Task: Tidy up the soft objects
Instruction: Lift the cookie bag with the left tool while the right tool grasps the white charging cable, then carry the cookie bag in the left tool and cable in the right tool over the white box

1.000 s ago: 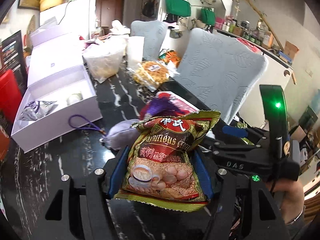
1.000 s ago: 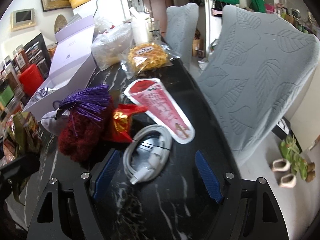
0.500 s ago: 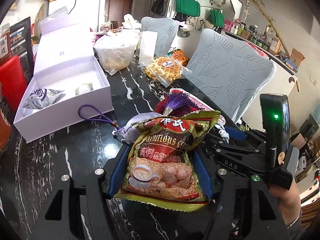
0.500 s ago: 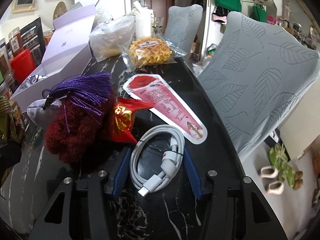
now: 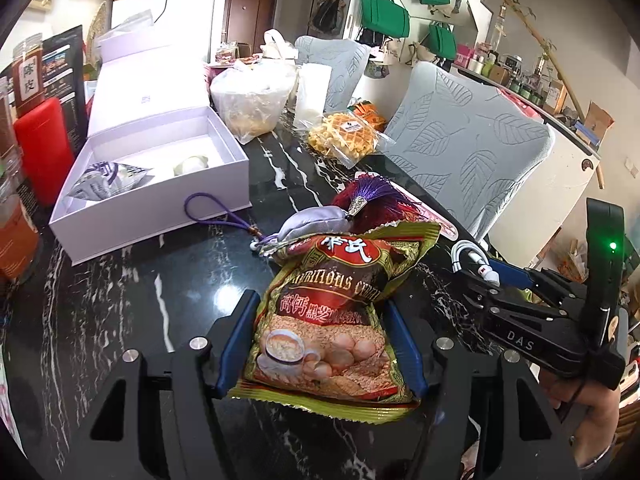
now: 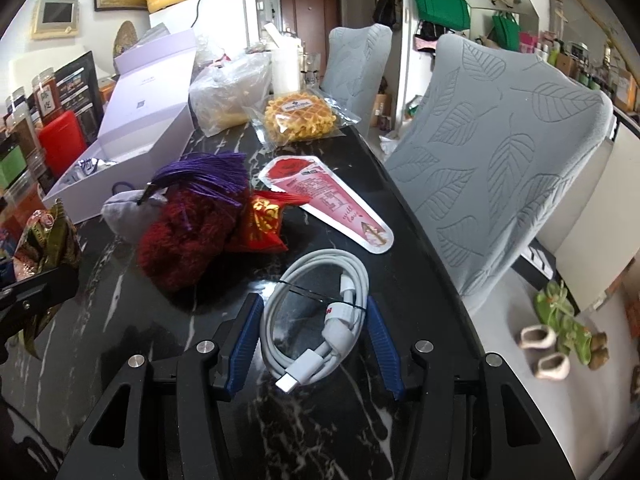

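The left gripper (image 5: pixel 320 344) is clamped on a cereal packet (image 5: pixel 332 316) held above the marble table (image 5: pixel 120 300), presumably bound for the open white box (image 5: pixel 160 184) near the left edge, while the right gripper (image 6: pixel 312 332) pinches a coiled white cable (image 6: pixel 320 320) nearer the right edge.

Glossy foil cereal packet (image 5: pixel 328 320), polished black marble table (image 5: pixel 132 304), smooth white plastic cable (image 6: pixel 320 316).

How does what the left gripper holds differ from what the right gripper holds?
The left gripper grips a printed foil cereal packet, flat and crinkled. The right gripper grips a plain white coiled cable, an open loop tied with a band. Both sit squeezed between blue fingers over the black marble table.
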Demonstrator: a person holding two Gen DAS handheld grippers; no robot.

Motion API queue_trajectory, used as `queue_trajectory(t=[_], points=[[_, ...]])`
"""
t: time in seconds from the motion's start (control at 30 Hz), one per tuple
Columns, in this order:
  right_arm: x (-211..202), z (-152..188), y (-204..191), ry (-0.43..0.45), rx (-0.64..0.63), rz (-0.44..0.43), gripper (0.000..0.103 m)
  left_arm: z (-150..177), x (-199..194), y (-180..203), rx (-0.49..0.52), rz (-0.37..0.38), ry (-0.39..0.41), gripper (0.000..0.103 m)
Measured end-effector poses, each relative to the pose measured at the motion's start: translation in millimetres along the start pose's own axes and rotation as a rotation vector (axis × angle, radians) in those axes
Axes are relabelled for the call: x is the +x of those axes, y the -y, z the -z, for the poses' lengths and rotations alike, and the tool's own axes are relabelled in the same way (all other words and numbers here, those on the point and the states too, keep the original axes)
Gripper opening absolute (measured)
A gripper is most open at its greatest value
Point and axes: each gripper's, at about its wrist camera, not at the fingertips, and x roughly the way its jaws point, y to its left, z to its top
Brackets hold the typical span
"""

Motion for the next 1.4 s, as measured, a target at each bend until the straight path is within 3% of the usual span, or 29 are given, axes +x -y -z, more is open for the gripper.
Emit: queue_trajectory(t=[0.73,1.4], points=[[-54.9,18.0,-65.3,0.080,-0.106,-0.109,0.052,34.7,-68.1,-27.1,-0.040,-0.071,0.094,0.063],[-59.2,16.1,-155.2,0.081,-0.263,-0.307,0.052,51.8,-105.6,-86.4,-0.160,-0.199,0.130,0.063]])
